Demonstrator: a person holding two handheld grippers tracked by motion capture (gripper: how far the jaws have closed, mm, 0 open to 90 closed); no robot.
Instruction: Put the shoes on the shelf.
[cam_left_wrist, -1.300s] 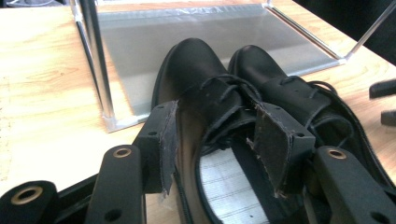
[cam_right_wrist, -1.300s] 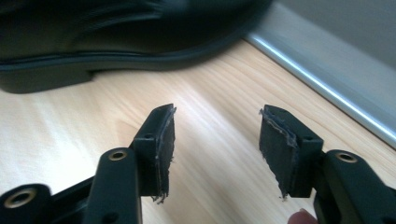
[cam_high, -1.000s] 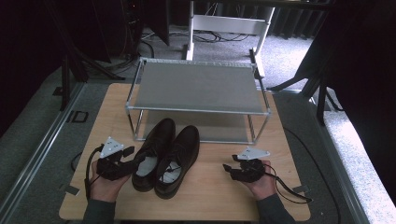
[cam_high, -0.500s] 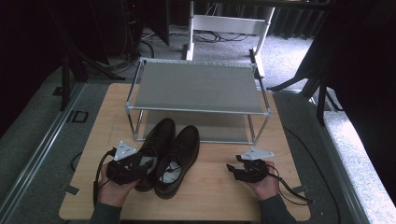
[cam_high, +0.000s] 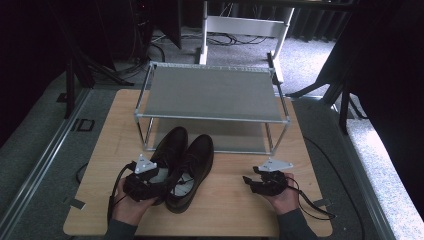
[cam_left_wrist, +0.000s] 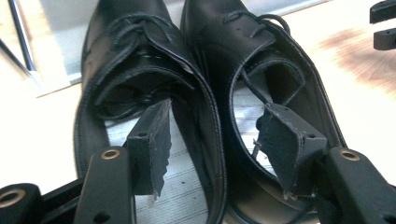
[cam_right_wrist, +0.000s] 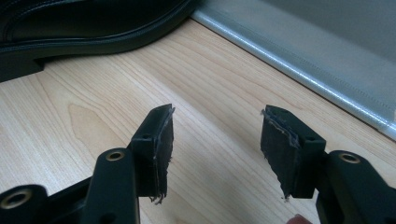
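While both hands sit at the near edge, the wooden bench (cam_high: 235, 200) carries everything. Metal shoe rack (cam_high: 210, 95) stands along the far edge, grey shelf on top, lower shelf beneath. Pair of black lace-up shoes (cam_high: 182, 165) sits side by side left of centre, toes pointing toward the rack and reaching its front rail, heels toward the near edge. Left shoe (cam_left_wrist: 135, 93) and right shoe (cam_left_wrist: 261, 84) touch along their inner sides.

Left gripper (cam_high: 145, 181), held in the left hand (cam_high: 131, 207), is at the heels of the pair near the near-left part of the bench. Left gripper view: jaws spread apart, one pad (cam_left_wrist: 152, 140) inside the left shoe opening, the other over the right shoe opening, the shoes' adjoining walls between them, nothing clamped.

Right gripper (cam_high: 260, 181), in the right hand (cam_high: 285, 197), rests toward the near-right corner, well apart from the shoes. Its jaws are released, bare wood between them, rack's lower shelf edge (cam_right_wrist: 299, 70) beyond.
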